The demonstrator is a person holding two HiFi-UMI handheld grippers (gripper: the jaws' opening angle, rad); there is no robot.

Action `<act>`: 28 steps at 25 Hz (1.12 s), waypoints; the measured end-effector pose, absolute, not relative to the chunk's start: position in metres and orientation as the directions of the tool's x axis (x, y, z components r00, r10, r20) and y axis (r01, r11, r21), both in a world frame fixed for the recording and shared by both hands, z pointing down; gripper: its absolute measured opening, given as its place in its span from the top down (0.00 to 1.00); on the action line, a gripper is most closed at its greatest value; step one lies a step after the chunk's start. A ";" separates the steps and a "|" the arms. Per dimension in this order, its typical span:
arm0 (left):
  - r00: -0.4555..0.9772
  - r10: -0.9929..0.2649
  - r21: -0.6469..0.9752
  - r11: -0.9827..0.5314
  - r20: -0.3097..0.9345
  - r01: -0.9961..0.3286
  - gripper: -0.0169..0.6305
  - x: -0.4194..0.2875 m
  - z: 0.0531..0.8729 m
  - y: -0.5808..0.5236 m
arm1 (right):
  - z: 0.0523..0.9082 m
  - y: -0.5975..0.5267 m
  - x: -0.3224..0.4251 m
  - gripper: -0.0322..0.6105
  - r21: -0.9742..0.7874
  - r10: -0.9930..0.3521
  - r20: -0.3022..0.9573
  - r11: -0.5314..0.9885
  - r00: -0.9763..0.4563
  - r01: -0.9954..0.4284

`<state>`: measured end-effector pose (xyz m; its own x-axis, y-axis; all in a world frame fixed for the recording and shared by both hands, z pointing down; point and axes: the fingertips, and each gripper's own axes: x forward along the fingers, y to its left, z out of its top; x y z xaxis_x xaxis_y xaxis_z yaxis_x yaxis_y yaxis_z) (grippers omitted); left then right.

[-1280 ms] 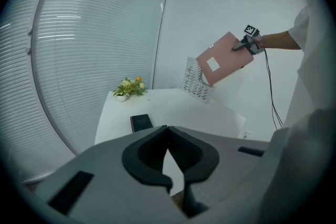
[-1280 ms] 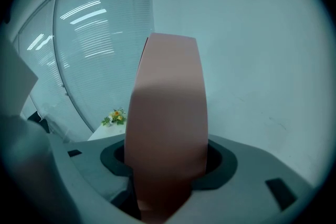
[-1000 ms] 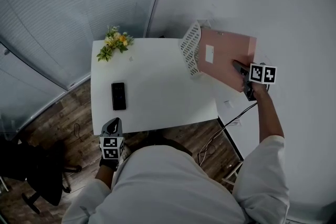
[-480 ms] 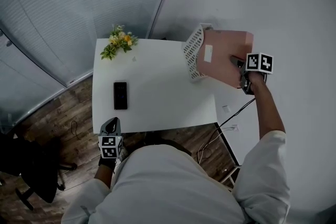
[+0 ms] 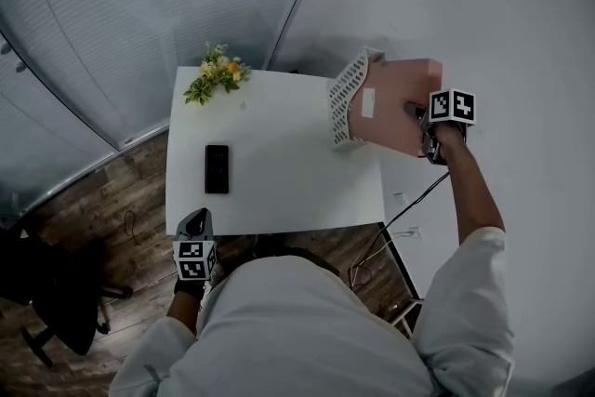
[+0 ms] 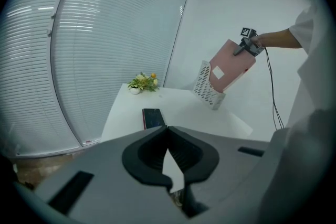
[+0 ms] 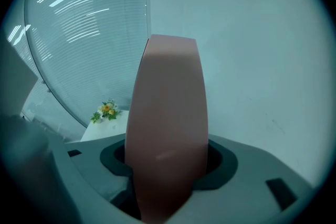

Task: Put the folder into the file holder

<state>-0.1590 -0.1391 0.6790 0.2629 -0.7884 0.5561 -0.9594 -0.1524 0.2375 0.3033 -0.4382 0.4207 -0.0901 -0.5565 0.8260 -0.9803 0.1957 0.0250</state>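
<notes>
A pink folder (image 5: 395,107) with a white label leans tilted to the right, its lower end down behind the perforated side of the white file holder (image 5: 342,102) at the table's far right corner. My right gripper (image 5: 416,113) is shut on the folder's upper right edge. In the right gripper view the folder (image 7: 168,113) fills the space between the jaws of that gripper (image 7: 168,161). From the left gripper view, the folder (image 6: 231,63) rises out of the holder (image 6: 206,85). My left gripper (image 5: 195,220) hangs by the table's near left edge, shut and holding nothing (image 6: 168,131).
A black phone (image 5: 217,169) lies on the white table (image 5: 279,191) at the left. A small pot of flowers (image 5: 216,74) stands at the far left corner. A cable (image 5: 409,205) runs down the wall at the right. An office chair (image 5: 46,302) stands on the floor at the left.
My right gripper has carried the folder closer over the file holder and stood it steeper, so its lower end sits deeper in the holder. The left gripper has stayed in place.
</notes>
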 end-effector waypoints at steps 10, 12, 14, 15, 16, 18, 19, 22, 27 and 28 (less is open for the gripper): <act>0.244 -0.783 0.246 -0.120 0.572 -0.962 0.96 -0.162 0.684 -0.132 | 0.449 -0.464 0.296 0.51 0.011 -0.453 0.889 0.174 -0.070 -0.985; 0.237 -0.781 0.249 -0.108 0.578 -0.963 0.96 -0.165 0.686 -0.130 | 0.453 -0.471 0.294 0.50 0.011 -0.431 0.900 0.172 -0.065 -0.985; 0.227 -0.781 0.251 -0.093 0.581 -0.963 0.96 -0.167 0.687 -0.129 | 0.458 -0.478 0.293 0.50 0.013 -0.408 0.911 0.172 -0.060 -0.985; 0.223 -0.782 0.253 -0.086 0.582 -0.964 0.96 -0.168 0.688 -0.129 | 0.460 -0.481 0.292 0.50 0.014 -0.396 0.916 0.172 -0.056 -0.985; 0.218 -0.783 0.254 -0.078 0.583 -0.964 0.96 -0.169 0.688 -0.128 | 0.463 -0.485 0.291 0.50 0.016 -0.384 0.922 0.172 -0.052 -0.985; 0.208 -0.782 0.258 -0.062 0.587 -0.964 0.96 -0.171 0.690 -0.127 | 0.470 -0.492 0.289 0.50 0.020 -0.359 0.932 0.174 -0.045 -0.984; 0.204 -0.782 0.260 -0.055 0.590 -0.964 0.96 -0.172 0.691 -0.127 | 0.474 -0.496 0.287 0.50 0.022 -0.346 0.937 0.175 -0.041 -0.984; 0.190 -0.779 0.264 -0.032 0.598 -0.964 0.96 -0.174 0.694 -0.125 | 0.485 -0.506 0.283 0.50 0.027 -0.312 0.950 0.177 -0.030 -0.984; 0.169 -0.772 0.267 0.001 0.613 -0.964 0.96 -0.175 0.700 -0.123 | 0.505 -0.519 0.279 0.50 0.032 -0.271 0.962 0.183 -0.020 -0.983; 0.166 -0.771 0.268 0.006 0.615 -0.964 0.96 -0.175 0.701 -0.122 | 0.509 -0.520 0.279 0.50 0.032 -0.263 0.965 0.184 -0.018 -0.982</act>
<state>-0.1751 -0.1223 0.7011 0.1662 -0.7706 0.6153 -0.9635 0.0058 0.2676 0.2788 -0.5205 0.5090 -0.0180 -0.2634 0.9645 -0.9825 0.1838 0.0318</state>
